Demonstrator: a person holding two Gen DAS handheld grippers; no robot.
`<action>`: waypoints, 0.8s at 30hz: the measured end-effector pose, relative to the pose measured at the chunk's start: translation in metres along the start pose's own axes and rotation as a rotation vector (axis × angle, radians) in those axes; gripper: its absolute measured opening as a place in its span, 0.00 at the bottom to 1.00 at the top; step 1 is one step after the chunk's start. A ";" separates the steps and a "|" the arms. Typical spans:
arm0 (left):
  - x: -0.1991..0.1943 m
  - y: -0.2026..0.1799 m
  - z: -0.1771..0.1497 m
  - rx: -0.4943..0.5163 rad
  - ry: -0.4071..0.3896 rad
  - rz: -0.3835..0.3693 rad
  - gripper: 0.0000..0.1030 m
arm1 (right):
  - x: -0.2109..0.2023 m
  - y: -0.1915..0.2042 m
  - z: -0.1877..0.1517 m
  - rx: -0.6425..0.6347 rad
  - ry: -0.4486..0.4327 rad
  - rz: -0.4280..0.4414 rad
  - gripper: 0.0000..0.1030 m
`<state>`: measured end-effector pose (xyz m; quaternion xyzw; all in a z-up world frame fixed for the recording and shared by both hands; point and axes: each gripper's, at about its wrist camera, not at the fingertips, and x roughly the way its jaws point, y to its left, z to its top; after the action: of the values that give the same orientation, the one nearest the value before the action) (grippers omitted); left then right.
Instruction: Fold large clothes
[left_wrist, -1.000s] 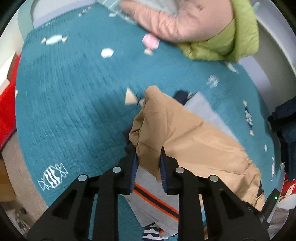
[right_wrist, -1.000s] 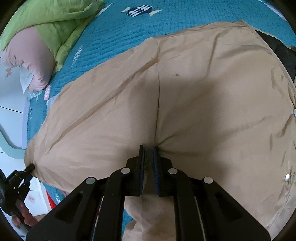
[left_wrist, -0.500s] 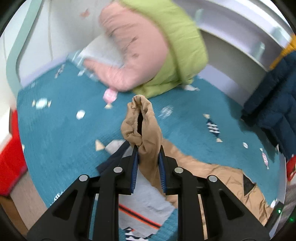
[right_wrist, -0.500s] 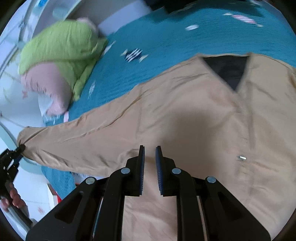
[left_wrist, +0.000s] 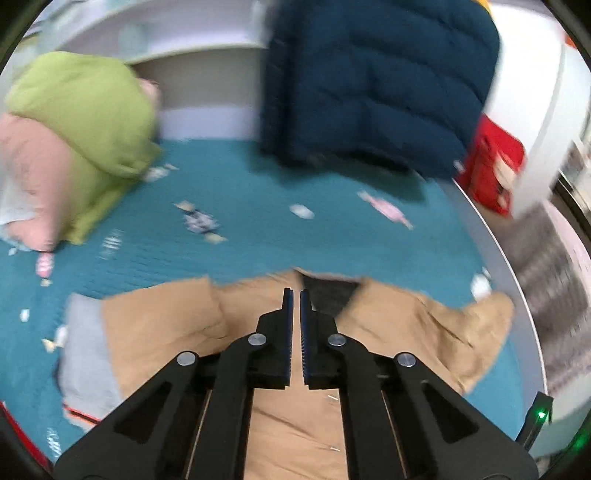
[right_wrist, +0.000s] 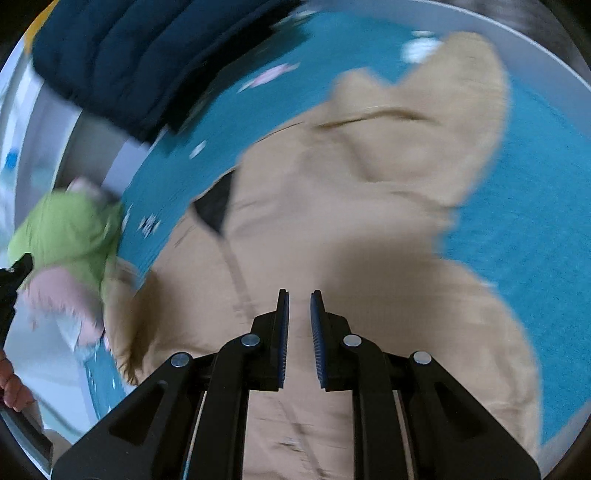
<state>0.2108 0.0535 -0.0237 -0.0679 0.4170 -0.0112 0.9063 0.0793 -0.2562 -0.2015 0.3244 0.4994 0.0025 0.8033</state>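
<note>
Left gripper (left_wrist: 296, 295) nearly closed, right gripper (right_wrist: 299, 297) slightly parted, both empty above tan jacket (right_wrist: 332, 240); spreading apparently done, next regrasp a sleeve.

Tan jacket (left_wrist: 159, 332), smooth matt woven cloth; teal bedspread (left_wrist: 258, 236), ribbed textured knit; navy coat (left_wrist: 376, 74), quilted puffer fabric; left gripper (left_wrist: 296, 295), matt black plastic.
</note>
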 end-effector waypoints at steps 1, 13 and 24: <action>0.007 -0.010 -0.008 0.006 0.021 -0.008 0.05 | -0.007 -0.012 0.001 0.021 -0.014 -0.013 0.13; 0.048 0.073 -0.065 -0.021 0.094 0.179 0.90 | -0.003 -0.039 0.006 0.091 0.013 -0.022 0.15; 0.147 0.105 -0.071 0.268 0.287 0.073 0.90 | 0.038 0.010 -0.004 -0.053 0.126 -0.016 0.25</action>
<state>0.2486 0.1385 -0.1944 0.0708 0.5389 -0.0431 0.8383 0.0983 -0.2335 -0.2275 0.2980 0.5515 0.0300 0.7785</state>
